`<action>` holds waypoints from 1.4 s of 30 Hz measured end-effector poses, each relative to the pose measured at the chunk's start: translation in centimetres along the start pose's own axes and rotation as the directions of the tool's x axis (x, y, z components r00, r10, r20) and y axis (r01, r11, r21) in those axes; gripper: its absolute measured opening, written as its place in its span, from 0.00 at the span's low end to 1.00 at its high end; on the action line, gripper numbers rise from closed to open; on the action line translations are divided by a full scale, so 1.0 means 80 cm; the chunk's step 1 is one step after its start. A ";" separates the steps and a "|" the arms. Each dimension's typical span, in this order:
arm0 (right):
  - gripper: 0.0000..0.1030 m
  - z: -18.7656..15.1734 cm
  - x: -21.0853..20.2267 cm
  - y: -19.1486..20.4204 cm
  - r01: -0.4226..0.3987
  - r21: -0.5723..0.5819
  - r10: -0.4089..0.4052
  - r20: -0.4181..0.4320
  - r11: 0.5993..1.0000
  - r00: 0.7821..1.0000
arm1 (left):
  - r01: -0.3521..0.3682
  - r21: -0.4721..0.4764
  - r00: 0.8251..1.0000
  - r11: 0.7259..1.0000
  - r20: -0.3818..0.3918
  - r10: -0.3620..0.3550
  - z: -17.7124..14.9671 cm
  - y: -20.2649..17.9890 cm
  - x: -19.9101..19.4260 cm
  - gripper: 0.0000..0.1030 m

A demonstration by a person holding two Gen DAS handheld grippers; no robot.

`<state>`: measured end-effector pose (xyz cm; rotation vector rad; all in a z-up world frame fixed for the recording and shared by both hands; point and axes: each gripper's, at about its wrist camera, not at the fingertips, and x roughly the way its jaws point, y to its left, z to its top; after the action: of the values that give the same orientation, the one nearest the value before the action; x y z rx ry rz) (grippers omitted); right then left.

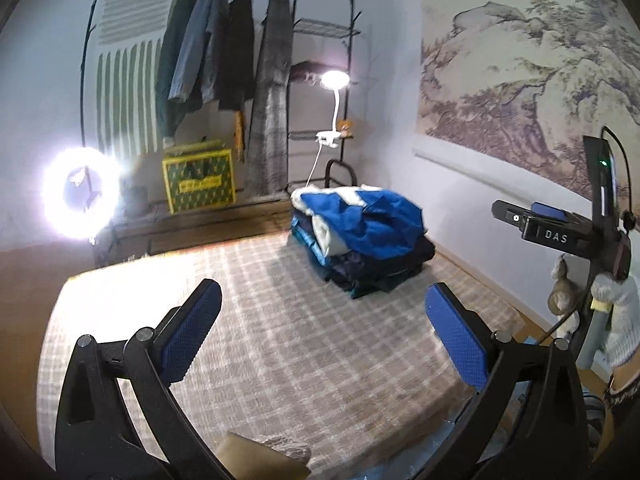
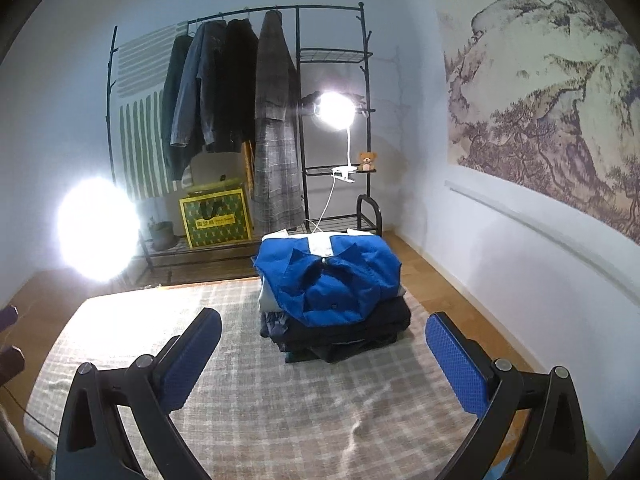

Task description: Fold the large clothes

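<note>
Your left gripper (image 1: 324,336) w/ blue textured pads is spread wide, holding nothing, hovering over the beige plaid blanket (image 1: 280,320). Same for your right gripper (image 2: 324,356): jaws apart, nothing between them, above that blanket (image 2: 300,400). Ahead of both, at the blanket's far edge, sits the stack of folded dark clothes (image 2: 340,340) w/ a blue-and-white jacket (image 2: 332,276) folded on top; in left view the pile (image 1: 380,268) is right of centre, jacket (image 1: 368,224) a bit rumpled. Beyond it, black metal garment rack (image 2: 298,80) w/ hanging coats, a yellow-green patterned box (image 2: 216,220), white clip lamp (image 2: 336,110) lit, bright ring light (image 1: 82,194) far left.
</note>
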<state>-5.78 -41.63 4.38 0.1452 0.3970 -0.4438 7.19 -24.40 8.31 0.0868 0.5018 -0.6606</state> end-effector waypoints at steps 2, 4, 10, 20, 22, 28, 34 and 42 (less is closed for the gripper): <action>1.00 -0.010 0.010 0.003 0.004 0.017 -0.004 0.004 1.000 1.000 | -0.002 -0.024 1.000 1.000 -0.029 0.001 -0.005 0.006 0.013 1.00; 1.00 -0.021 0.021 0.004 0.007 0.034 -0.007 0.005 0.999 1.000 | -0.001 -0.026 0.998 1.000 -0.057 -0.001 -0.010 0.009 0.026 1.00; 1.00 -0.042 0.047 0.000 0.026 0.019 -0.026 -0.004 0.999 1.000 | -0.033 -0.012 0.998 0.999 -0.061 0.032 -0.031 0.011 0.051 1.00; 1.00 -0.070 0.072 -0.004 0.081 0.001 -0.081 -0.042 0.997 0.996 | -0.031 0.003 0.989 1.000 -0.147 0.032 -0.061 0.007 0.085 1.00; 1.00 -0.071 0.076 -0.003 0.080 -0.004 -0.080 -0.047 0.997 0.996 | -0.033 0.004 0.989 0.999 -0.145 0.034 -0.061 0.006 0.084 1.00; 1.00 -0.072 0.081 0.000 0.073 -0.002 -0.073 -0.053 0.997 0.996 | -0.034 0.008 0.990 0.999 -0.133 0.035 -0.062 0.007 0.082 1.00; 1.00 -0.074 0.083 0.001 0.073 -0.001 -0.073 -0.061 0.997 0.995 | -0.036 0.008 0.990 0.999 -0.134 0.036 -0.062 0.008 0.080 1.00; 1.00 -0.075 0.084 -0.002 0.069 0.010 -0.068 -0.073 0.998 0.995 | -0.035 0.009 0.990 0.999 -0.133 0.036 -0.062 0.011 0.080 1.00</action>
<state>-2.30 -43.03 -3.83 0.1608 0.4715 -0.5097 9.95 -26.17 0.87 0.1468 0.6257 -0.6247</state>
